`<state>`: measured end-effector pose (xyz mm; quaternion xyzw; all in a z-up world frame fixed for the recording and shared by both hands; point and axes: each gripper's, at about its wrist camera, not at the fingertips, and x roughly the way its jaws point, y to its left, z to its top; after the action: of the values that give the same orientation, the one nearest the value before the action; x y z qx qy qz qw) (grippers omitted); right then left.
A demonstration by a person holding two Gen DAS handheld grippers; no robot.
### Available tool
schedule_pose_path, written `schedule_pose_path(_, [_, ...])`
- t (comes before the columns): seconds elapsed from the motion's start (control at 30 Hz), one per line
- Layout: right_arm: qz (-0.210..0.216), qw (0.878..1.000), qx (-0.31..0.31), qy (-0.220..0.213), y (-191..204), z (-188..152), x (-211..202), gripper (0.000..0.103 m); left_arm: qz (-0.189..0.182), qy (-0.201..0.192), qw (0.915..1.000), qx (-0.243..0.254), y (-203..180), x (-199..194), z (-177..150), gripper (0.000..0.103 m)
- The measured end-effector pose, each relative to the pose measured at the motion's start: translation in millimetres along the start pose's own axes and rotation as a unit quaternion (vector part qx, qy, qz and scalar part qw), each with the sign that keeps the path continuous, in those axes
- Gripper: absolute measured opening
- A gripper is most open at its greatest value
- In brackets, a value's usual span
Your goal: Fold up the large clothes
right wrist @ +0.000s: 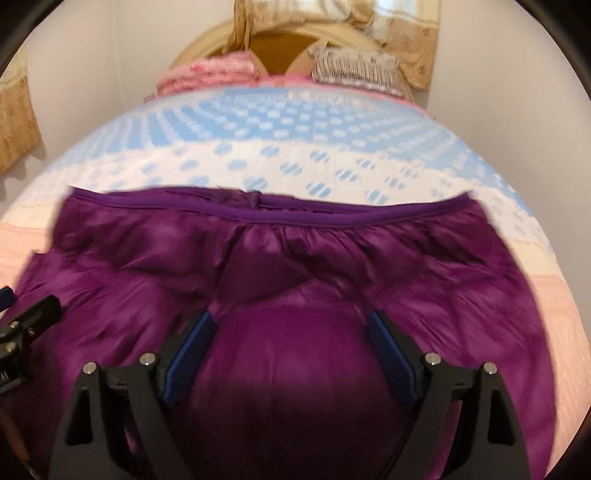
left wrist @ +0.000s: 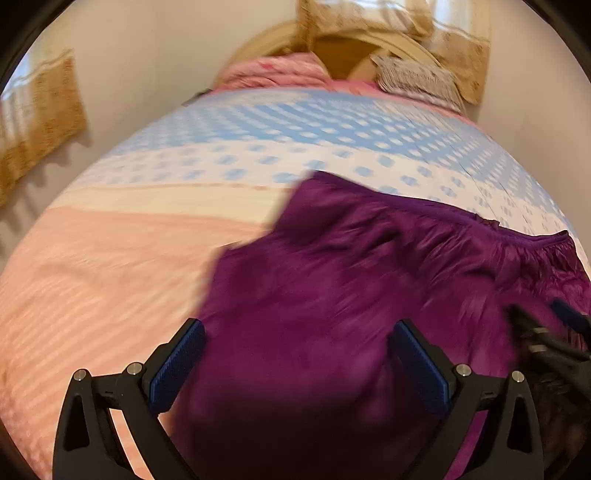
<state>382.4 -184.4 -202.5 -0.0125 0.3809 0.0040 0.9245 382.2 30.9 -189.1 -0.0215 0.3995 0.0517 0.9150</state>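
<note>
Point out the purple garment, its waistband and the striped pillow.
purple garment [right wrist: 295, 280]: right wrist view, on the shiny cloth.
waistband [right wrist: 332, 214]: right wrist view, on its elastic edge.
striped pillow [left wrist: 417, 79]: left wrist view, on its face.

A bed [left wrist: 110, 295] was covered by a sheet [right wrist: 295, 147] banded in pink stripes at the near end, cream in the middle, and blue-and-white dots and checks toward the far end. A pink quilt [left wrist: 273, 70] was seen folded at the head, on the left, with a striped pillow [left wrist: 417, 79] on the right. A curved wooden headboard [right wrist: 280, 48] was set behind them against a pale wall [left wrist: 155, 55]. Beige curtains [left wrist: 37, 118] were hung on the left wall and above the headboard [right wrist: 406, 33].
</note>
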Motion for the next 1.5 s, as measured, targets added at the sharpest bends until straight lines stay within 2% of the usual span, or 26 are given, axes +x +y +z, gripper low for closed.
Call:
schedule_pose_path(0.07, [-0.005,1.000,0.003,-0.014,-1,-16,-21,0.093,0.012,-0.001,0.9998,-0.015,26,-11,-19,0.102])
schedule_pose_path(0.13, [0.003,1.000,0.012,-0.007,0,-35,-26,0.094,0.014,0.017,0.9991,-0.035,48,-9,-38,0.102])
schedule_pose_path(0.23, [-0.012,1.000,-0.004,-0.001,10,-53,-14,0.094,-0.018,0.025,0.9968,-0.074,69,-5,-58,0.102])
schedule_pose_path(0.37, [-0.037,0.999,-0.022,0.007,19,-55,-5,0.098,-0.025,0.020,0.9956,-0.088,70,-6,-63,0.102])
schedule_pose_path(0.53, [-0.036,0.999,-0.014,0.016,15,-56,-2,0.101,-0.048,0.010,0.9940,-0.098,64,-6,-72,0.099])
schedule_pose_path(0.6, [-0.036,0.999,-0.015,0.013,13,-56,-9,0.100,-0.060,0.008,0.9929,-0.103,67,-11,-73,0.091])
schedule_pose_path(0.67, [-0.030,1.000,-0.004,0.005,9,-61,-29,0.100,-0.086,0.011,0.9910,-0.102,67,-16,-74,0.066])
schedule_pose_path(0.77, [-0.022,1.000,-0.002,-0.006,11,-75,-50,0.100,-0.116,0.013,0.9878,-0.103,65,-22,-77,0.054])
schedule_pose_path(0.83, [-0.035,0.999,-0.024,0.002,18,-89,-47,0.100,-0.121,0.007,0.9874,-0.102,63,-23,-78,0.047])
schedule_pose_path(0.97, [-0.041,0.999,-0.029,0.019,19,-92,-30,0.103,-0.136,-0.006,0.9871,-0.085,55,-29,-78,0.016])
schedule_pose_path(1.03, [-0.040,0.998,-0.034,0.024,18,-91,-28,0.103,-0.136,-0.012,0.9877,-0.076,51,-35,-76,0.012])
schedule_pose_path(1.17, [-0.036,0.998,-0.034,0.025,13,-89,-26,0.103,-0.149,-0.011,0.9845,-0.091,58,-33,-76,0.009])
schedule_pose_path(1.27, [0.000,1.000,-0.026,0.011,2,-87,-39,0.102,-0.153,-0.014,0.9838,-0.093,62,-40,-76,0.007])
schedule_pose_path(1.3, [0.011,1.000,-0.022,0.001,-5,-86,-45,0.102,-0.159,-0.019,0.9822,-0.099,66,-46,-75,0.006])
schedule_pose_path(1.37, [0.016,0.999,0.005,-0.050,-32,-84,-67,0.102,-0.167,-0.026,0.9804,-0.102,73,-56,-73,0.006])
schedule_pose_path(1.5, [-0.014,0.992,0.066,-0.108,-90,-76,-91,0.103,-0.154,-0.043,0.9832,-0.088,85,-72,-69,0.006])
